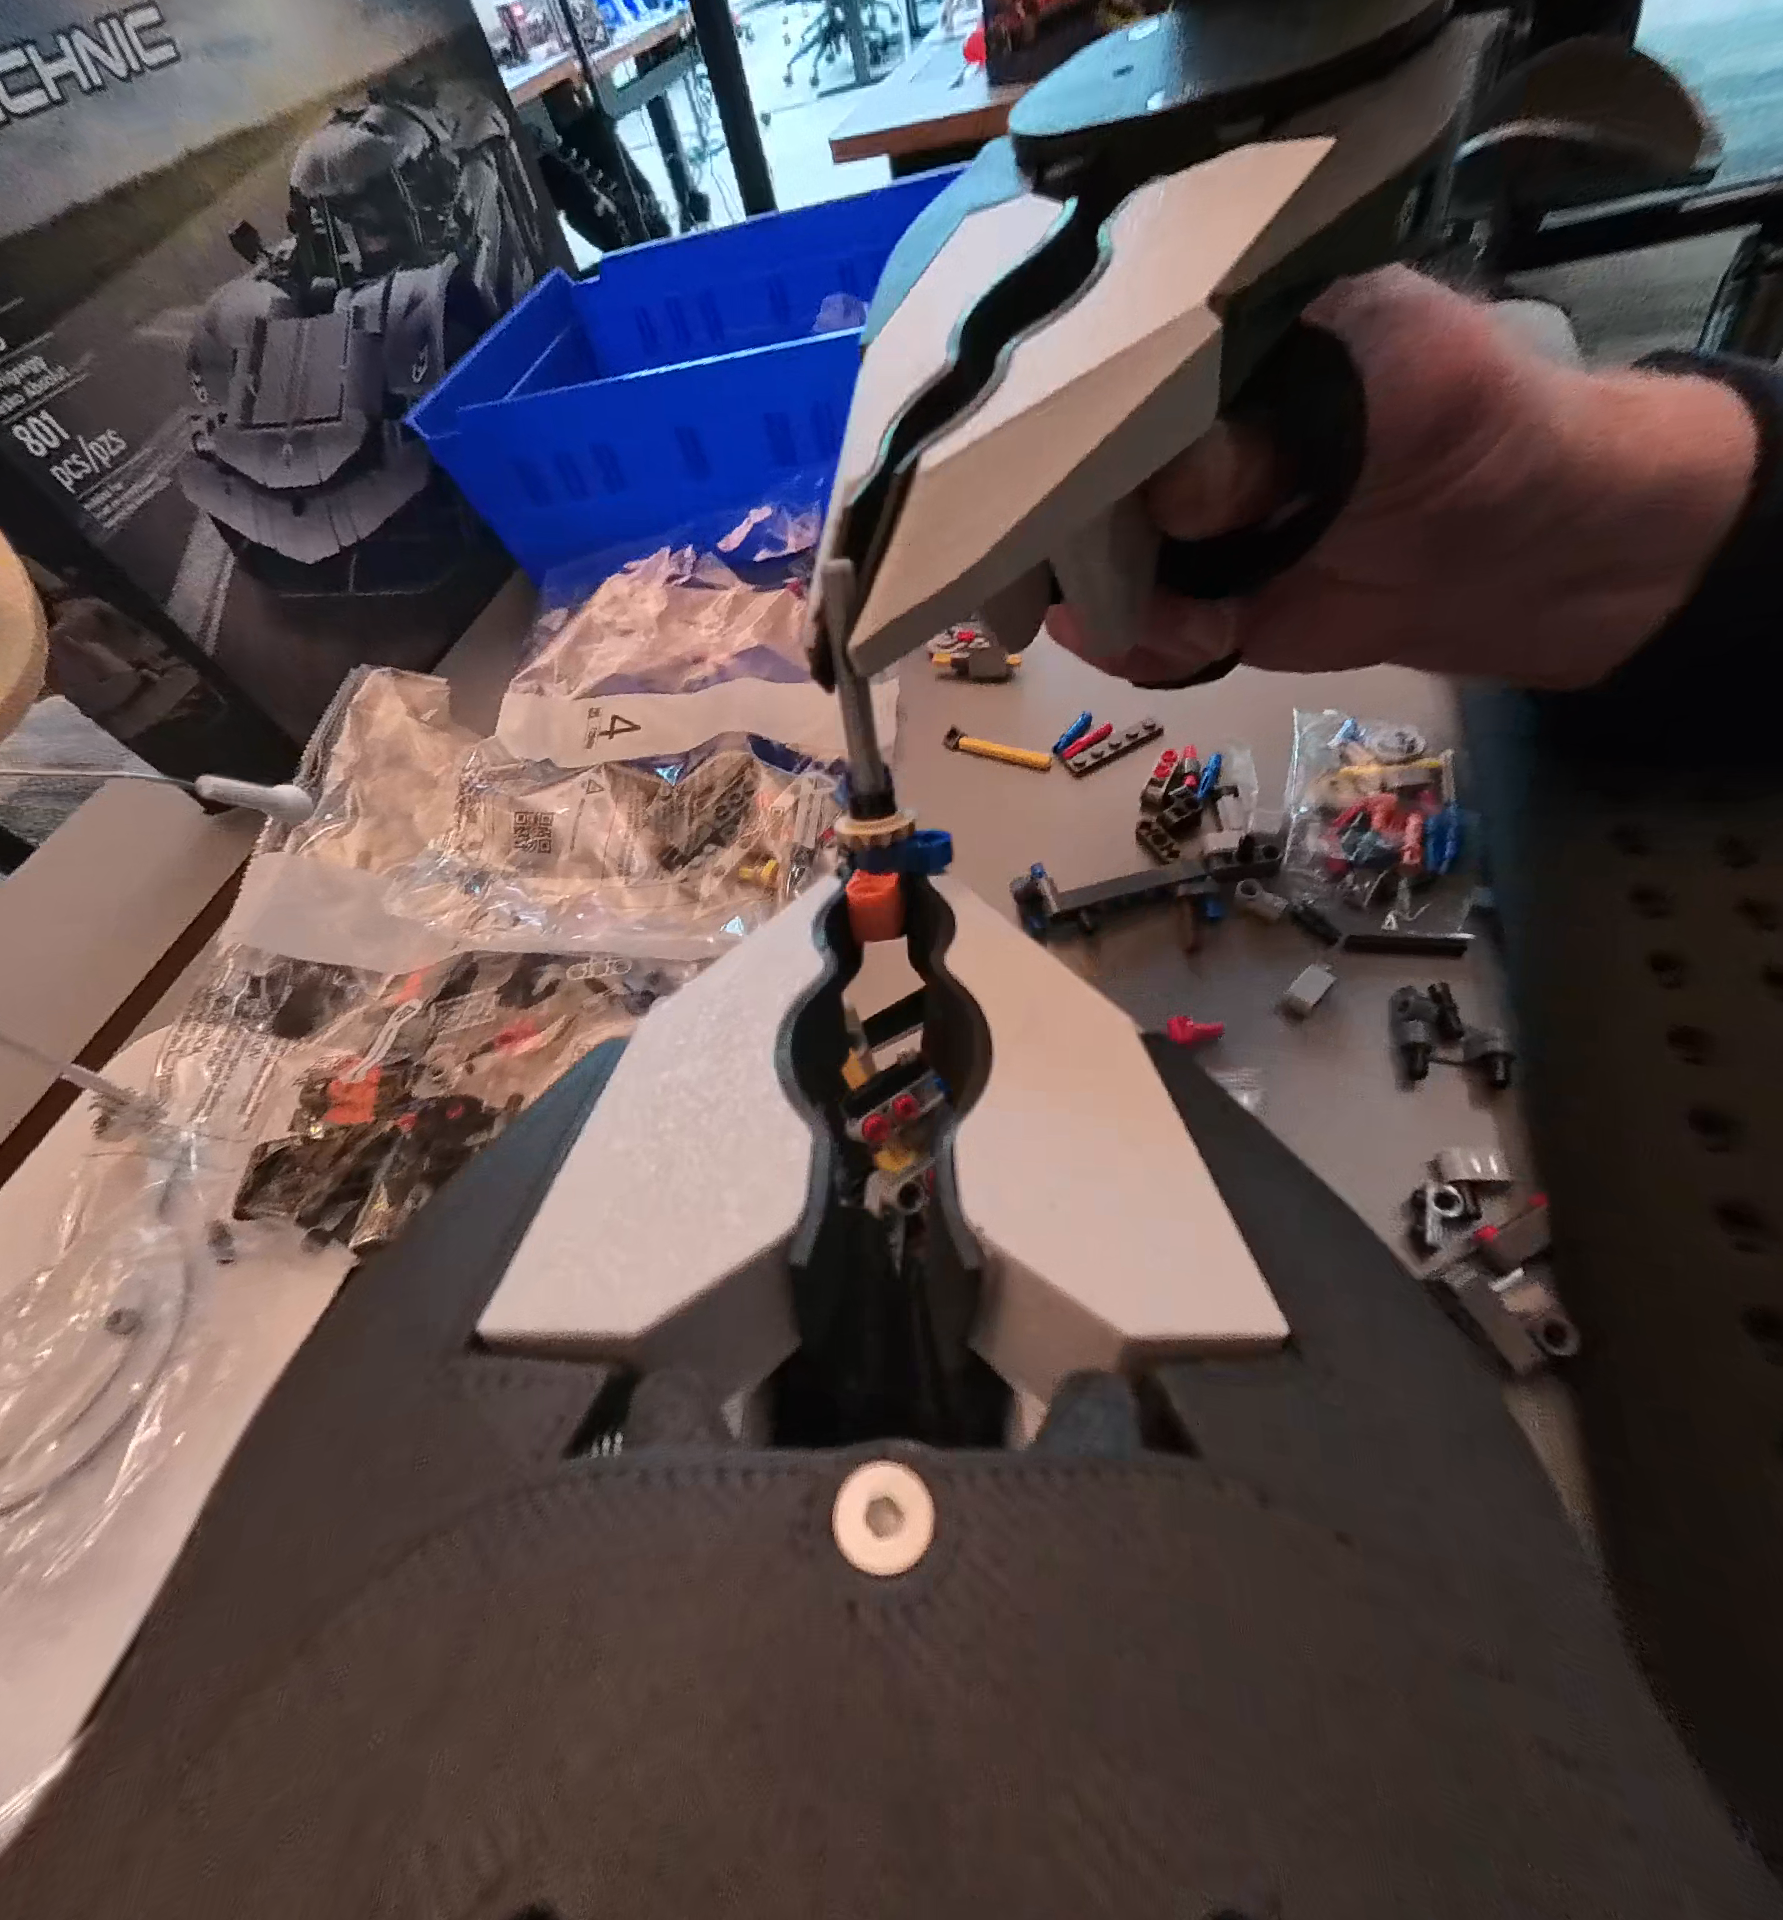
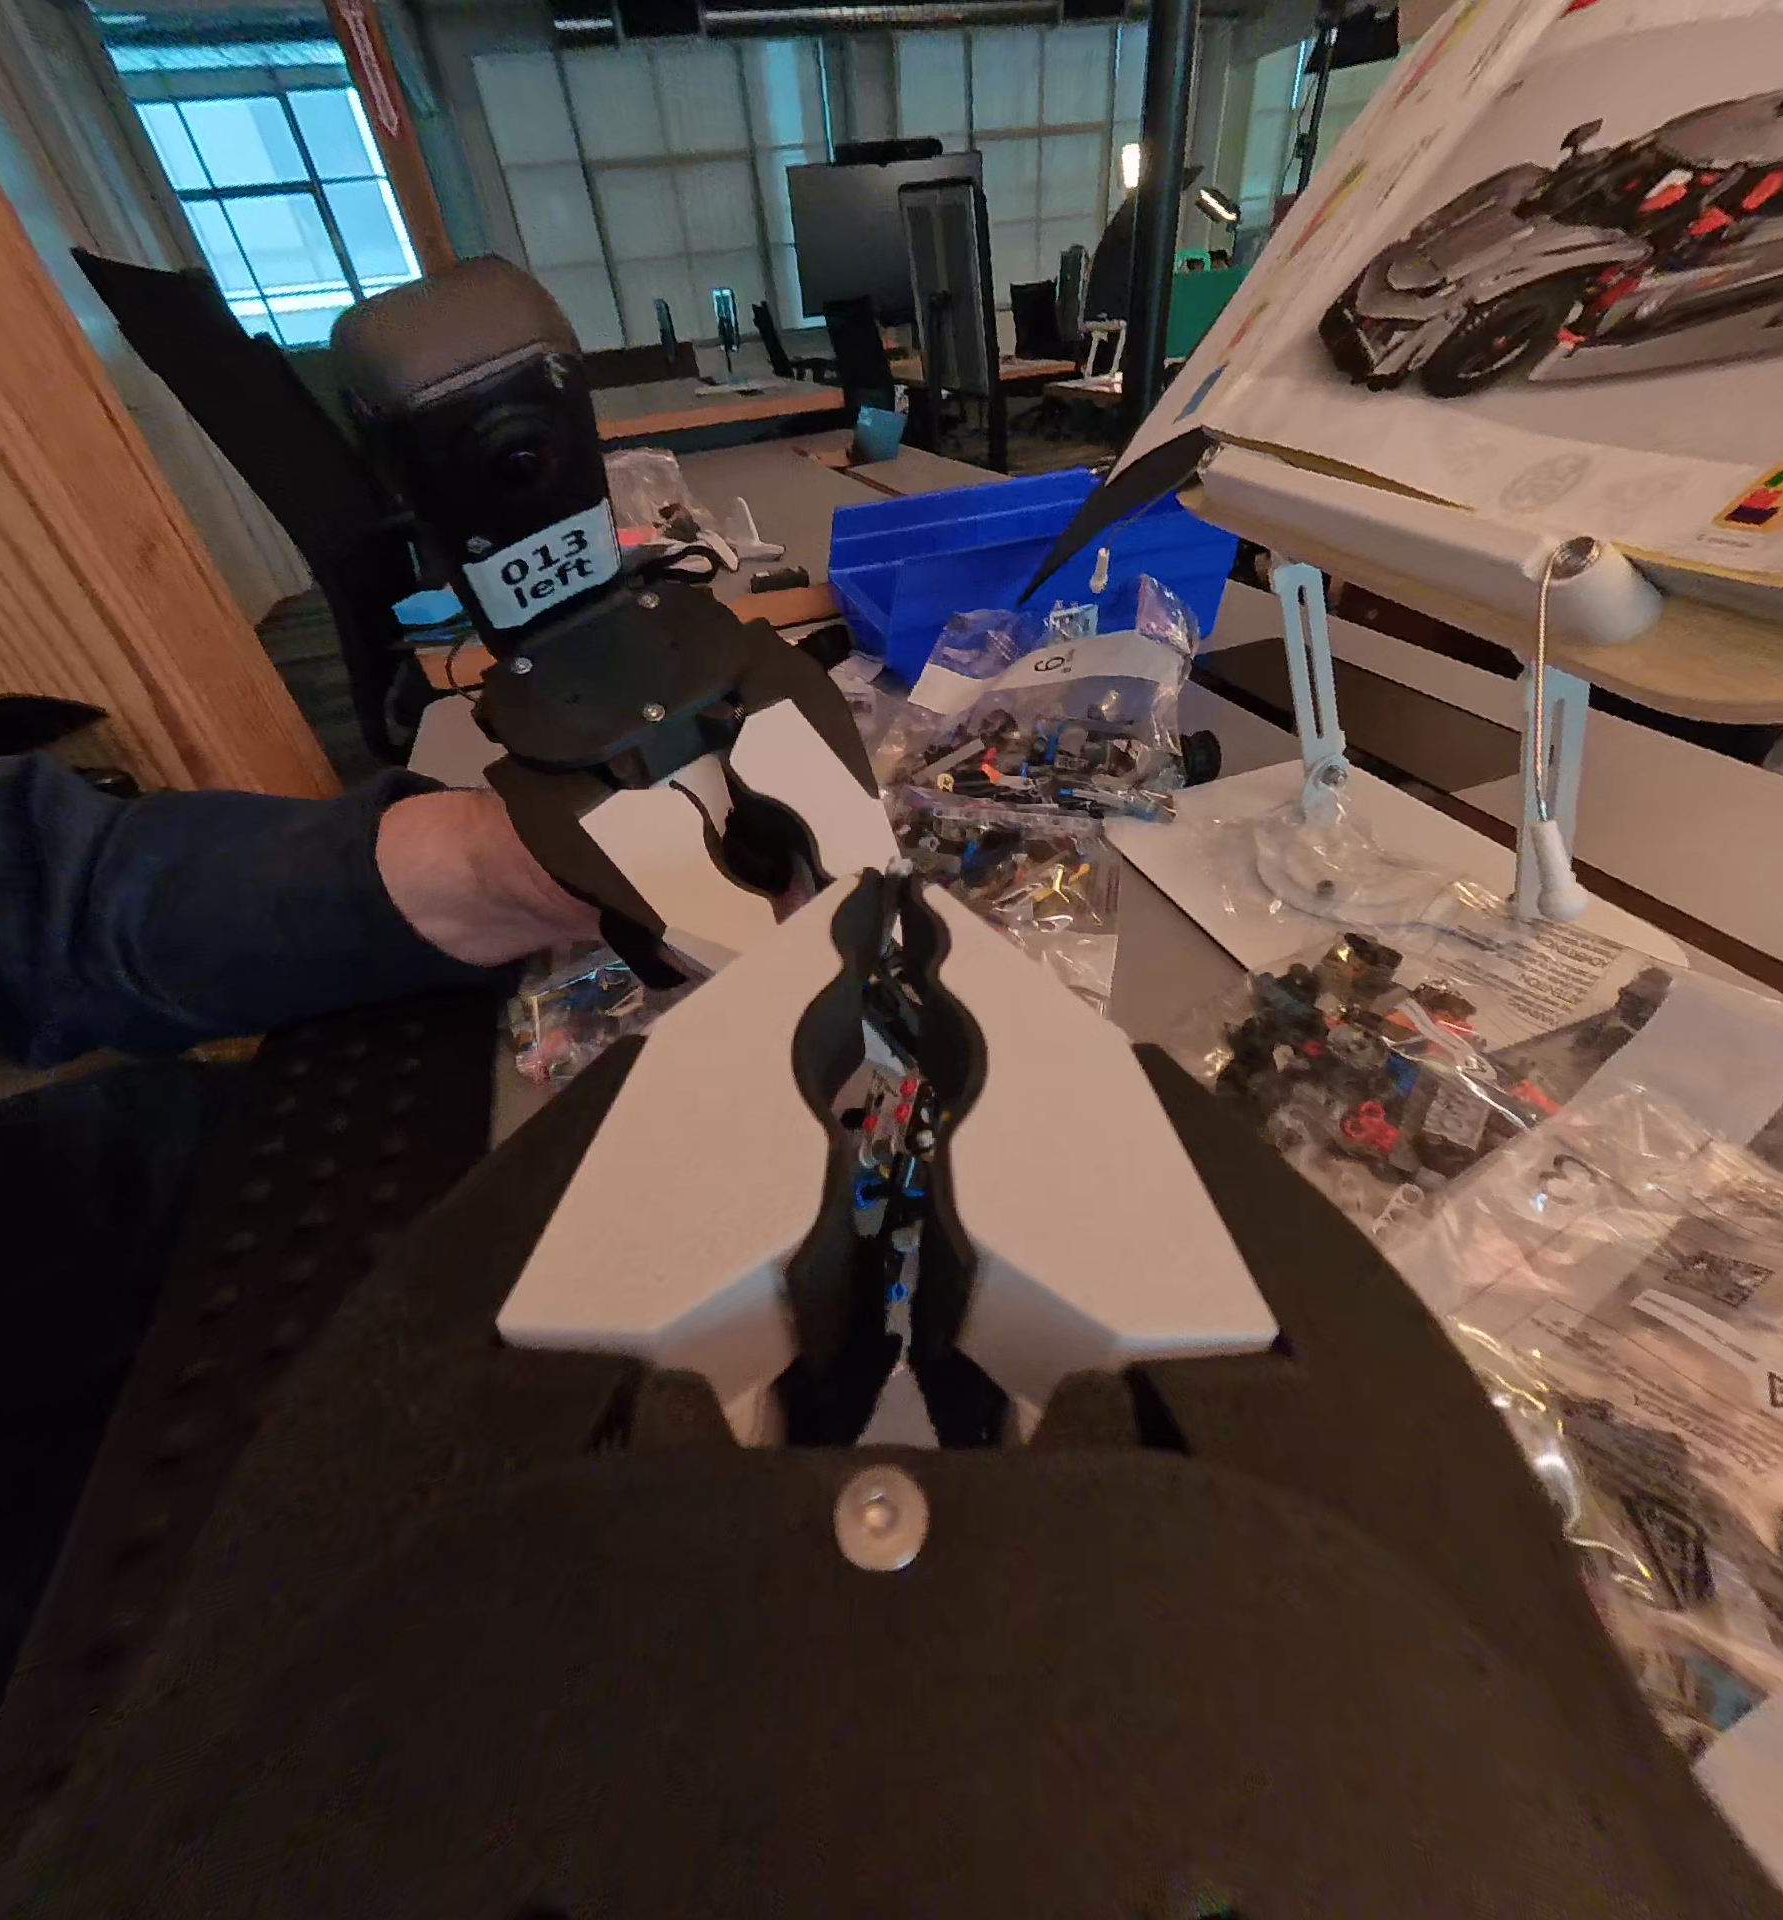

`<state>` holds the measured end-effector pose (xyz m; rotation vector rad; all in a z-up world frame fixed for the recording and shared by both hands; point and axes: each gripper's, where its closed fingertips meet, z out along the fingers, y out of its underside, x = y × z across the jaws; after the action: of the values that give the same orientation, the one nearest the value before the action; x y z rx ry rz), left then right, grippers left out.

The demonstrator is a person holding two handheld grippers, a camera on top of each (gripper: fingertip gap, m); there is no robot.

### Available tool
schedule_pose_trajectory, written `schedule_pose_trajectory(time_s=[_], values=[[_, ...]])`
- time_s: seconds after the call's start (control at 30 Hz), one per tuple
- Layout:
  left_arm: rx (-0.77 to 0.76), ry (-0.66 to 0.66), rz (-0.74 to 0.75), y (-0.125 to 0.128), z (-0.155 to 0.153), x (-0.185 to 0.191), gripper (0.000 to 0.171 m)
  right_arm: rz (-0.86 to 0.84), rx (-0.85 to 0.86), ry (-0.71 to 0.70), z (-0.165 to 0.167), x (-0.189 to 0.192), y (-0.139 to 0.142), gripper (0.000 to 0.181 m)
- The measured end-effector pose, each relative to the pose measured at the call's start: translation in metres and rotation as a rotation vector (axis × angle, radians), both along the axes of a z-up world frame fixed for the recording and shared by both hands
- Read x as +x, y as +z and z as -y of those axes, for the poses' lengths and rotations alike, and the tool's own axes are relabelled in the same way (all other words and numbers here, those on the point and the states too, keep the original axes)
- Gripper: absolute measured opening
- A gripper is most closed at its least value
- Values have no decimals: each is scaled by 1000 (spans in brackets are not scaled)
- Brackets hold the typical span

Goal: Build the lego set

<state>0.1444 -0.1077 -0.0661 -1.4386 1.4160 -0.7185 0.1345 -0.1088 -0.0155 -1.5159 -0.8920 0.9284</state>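
- Left wrist view: the left gripper (image 1: 874,906) is pinched on a small lego assembly (image 1: 874,902), its white fingers (image 1: 721,1091) closed on an orange piece; a tan ring and a blue connector sit just above the fingertips
- A thin grey axle (image 1: 859,717) rises from that assembly, tilted slightly left, and the right gripper (image 1: 837,634) comes down from above with its tips pressed together on the axle's upper end; a hand (image 1: 1469,509) grips its handle
- Loose lego pieces (image 1: 1193,800) lie scattered on the grey tabletop (image 1: 1105,987) toward its right edge, beside a small clear bag (image 1: 1386,821) of coloured parts
- Larger numbered clear bags (image 1: 596,821) lie on the left half of the tabletop; behind them stand a blue bin (image 1: 658,447) and the dark set box (image 1: 222,343) near the far left corner
- Right wrist view: the right gripper (image 2: 892,883) points forward, its tips closed together; the axle between them is hard to make out
- The left gripper (image 2: 762,842) sits just beyond, its tips meeting the right gripper's tips, with a camera (image 2: 497,447) on top and a dark-sleeved arm (image 2: 170,904) behind it
- An instruction booklet (image 2: 1614,281) showing a grey car rests on a tilted stand (image 2: 1552,748) at the far right
- Bags of parts (image 2: 1053,727) lie before the blue bin (image 2: 970,561), more bags (image 2: 1386,1039) along the right edge
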Motion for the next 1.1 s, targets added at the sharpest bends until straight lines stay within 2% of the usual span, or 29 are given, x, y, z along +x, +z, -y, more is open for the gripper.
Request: schedule_pose_trajectory(time_s=[0.13,0.27,0.37,0.47,0.53,0.57,0.6,0.67,0.77,0.87,1.0,1.1], values=[[83,9,-49,2,-2,-6,7,19,-13,-19,-2,5,-1,0],[141,-7,-36,11,2,-12,6,-22,-59,-30,-7,16,0,0],[170,-9,-76,5,2,-14,5,23,-52,-36,-6,13,-5,0],[154,-18,-33,12,2,-16,5,-13,-70,-46,-9,20,-3,0],[186,-3,-90,4,-2,-25,5,-110,-87,-120,-21,48,9,0],[155,-4,-50,8,-2,-27,5,-171,-93,-100,-19,58,15,0],[121,-14,7,16,-1,-27,5,-147,-100,-80,-15,55,11,0],[135,-22,4,22,-1,-26,6,-53,-95,-39,-10,35,-2,0],[98,-50,-45,6,3,-26,6,-25,-74,26,-4,21,-4,0],[82,-56,-47,4,2,-26,6,1,-41,58,3,15,-6,0],[70,-66,-104,-7,2,-27,6,143,30,75,10,5,-19,0],[104,-60,-171,-18,1,-28,6,208,111,29,8,7,-19,2]])
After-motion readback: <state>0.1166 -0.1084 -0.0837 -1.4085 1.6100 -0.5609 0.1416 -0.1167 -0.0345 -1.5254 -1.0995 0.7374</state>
